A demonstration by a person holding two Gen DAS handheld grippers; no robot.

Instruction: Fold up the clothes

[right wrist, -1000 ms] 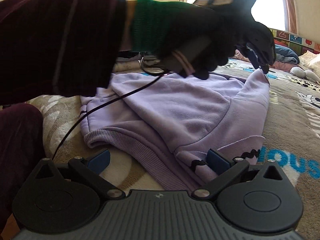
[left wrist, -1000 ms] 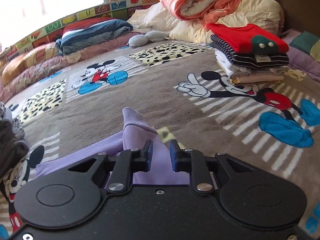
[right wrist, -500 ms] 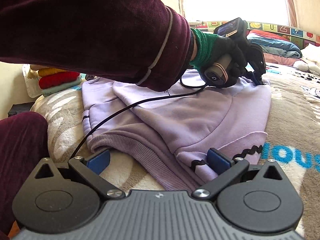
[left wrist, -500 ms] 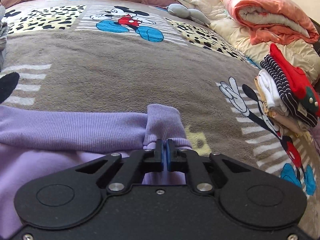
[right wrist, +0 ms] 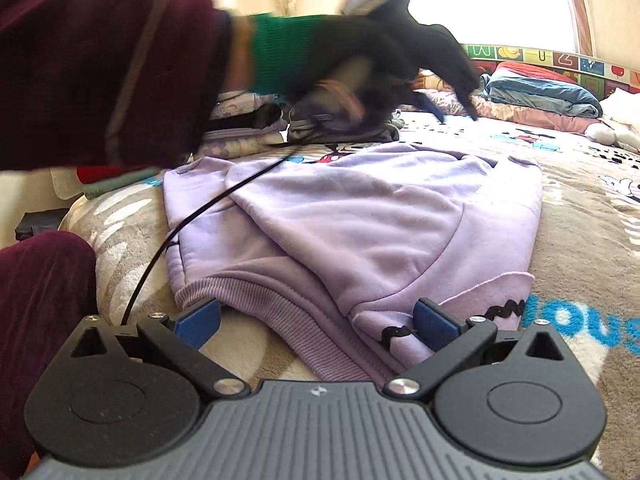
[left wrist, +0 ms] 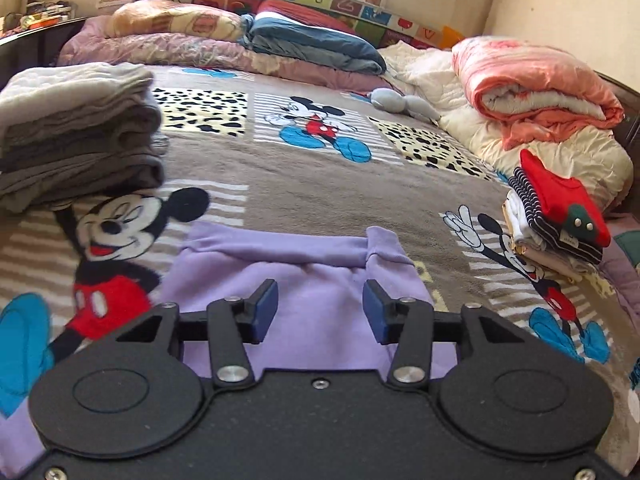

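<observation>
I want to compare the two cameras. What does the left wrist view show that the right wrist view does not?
Only the left wrist view shows the pile of grey folded clothes, the stack with a red garment on top and the rolled orange quilt.

Only the right wrist view shows the person's dark red sleeve, the gloved hand and the black cable.

Both show the purple sweatshirt on the cartoon blanket, and the folded blue bedding by the window.

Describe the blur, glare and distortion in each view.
Left wrist view: sharp, fisheye bends the bed edges, slight window glare on top. Right wrist view: the sleeve and gloved hand are motion-blurred, the window is blown out white, the hoodie stays sharp.
</observation>
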